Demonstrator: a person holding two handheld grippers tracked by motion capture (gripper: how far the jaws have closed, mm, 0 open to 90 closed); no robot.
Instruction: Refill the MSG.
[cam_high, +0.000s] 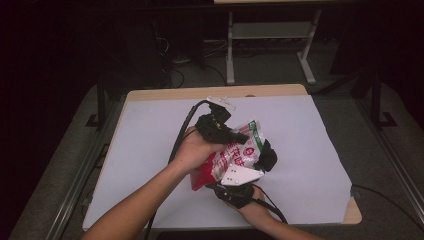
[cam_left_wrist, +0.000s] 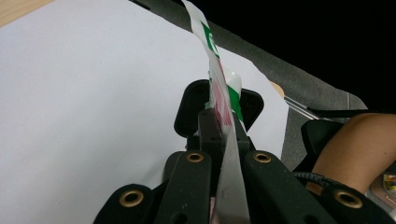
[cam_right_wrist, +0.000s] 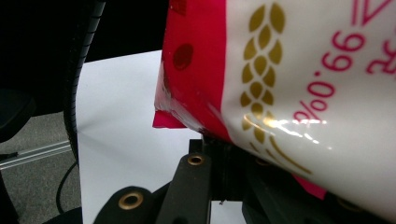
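- While both hands hover over the middle of the table, a glossy red-and-white plastic food bag with green trim (cam_high: 235, 155) hangs between the two grippers, lifted clear of the white sheet covering the wooden tabletop (cam_high: 150, 150).
- Left gripper (cam_high: 240, 137): held in the person's left hand (cam_high: 192, 150), jaws clenched on the bag's upper edge. Left gripper view confirms it: the thin flat seam of the bag (cam_left_wrist: 224, 116) runs edge-on between the two black jaws and is pinched there, its green and red print rising beyond the tips.
- Right gripper (cam_high: 265, 157): held in the right hand (cam_high: 252, 207) at the near side of the table, grey three-cornered plate (cam_high: 242, 176) on top. It meets the bag's right-hand side. In the right gripper view, the bag's red corner (cam_right_wrist: 187, 93) and white face with gold wheat-ear print sit directly over the jaws; jaws closed on the bag, though the contact itself is partly hidden by the film.
- Bag: crumpled, tilted, red end low toward the person, green end high and away.
- Black cable (cam_high: 182, 132) trails from the left gripper along the forearm.
- Grey floor and metal frame legs (cam_high: 230, 50) beyond the table's far edge; surroundings dark.
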